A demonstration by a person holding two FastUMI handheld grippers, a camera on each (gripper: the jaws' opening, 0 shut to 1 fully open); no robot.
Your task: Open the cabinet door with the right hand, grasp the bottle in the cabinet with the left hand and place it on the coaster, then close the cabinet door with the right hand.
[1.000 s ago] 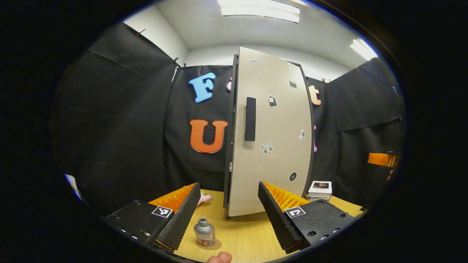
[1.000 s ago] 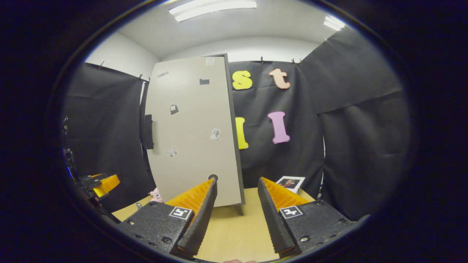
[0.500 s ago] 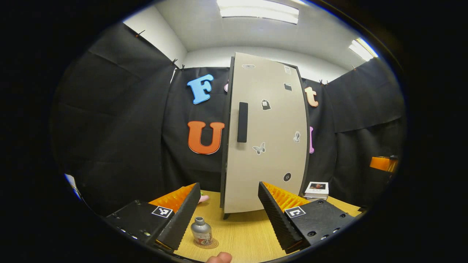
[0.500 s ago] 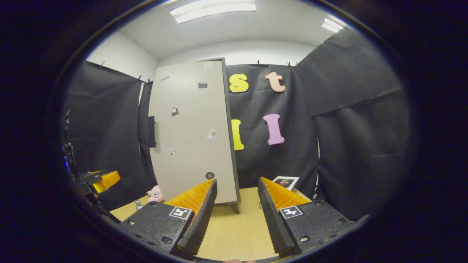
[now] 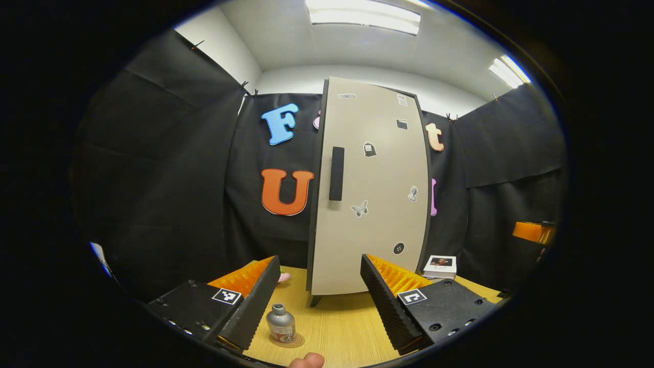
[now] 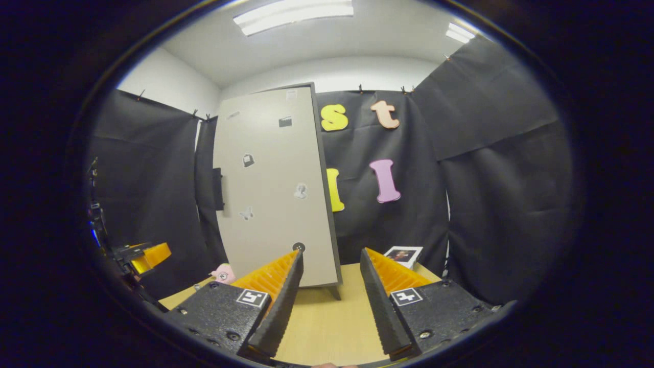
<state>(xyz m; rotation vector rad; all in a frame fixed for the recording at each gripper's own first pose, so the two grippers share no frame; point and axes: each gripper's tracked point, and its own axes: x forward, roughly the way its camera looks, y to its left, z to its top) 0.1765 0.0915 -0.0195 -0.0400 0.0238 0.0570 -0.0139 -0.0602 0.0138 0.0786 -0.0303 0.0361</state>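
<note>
Bottle [image 5: 280,324] upright on coaster [image 5: 293,341], on the table [image 5: 337,327] in front of the cabinet, just beside the left gripper's [image 5: 320,301] left finger, untouched. Cabinet door [image 5: 370,189] closed, handle [image 5: 336,173] along its left edge, stickers scattered over it. Left gripper released, jaws spread, nothing between. Right gripper [image 6: 329,301] likewise released and empty, above bare tabletop, facing the door's [image 6: 273,184] right edge. Small box [image 5: 439,266] right of the cabinet; pink toy [image 6: 223,273] left of it.
</note>
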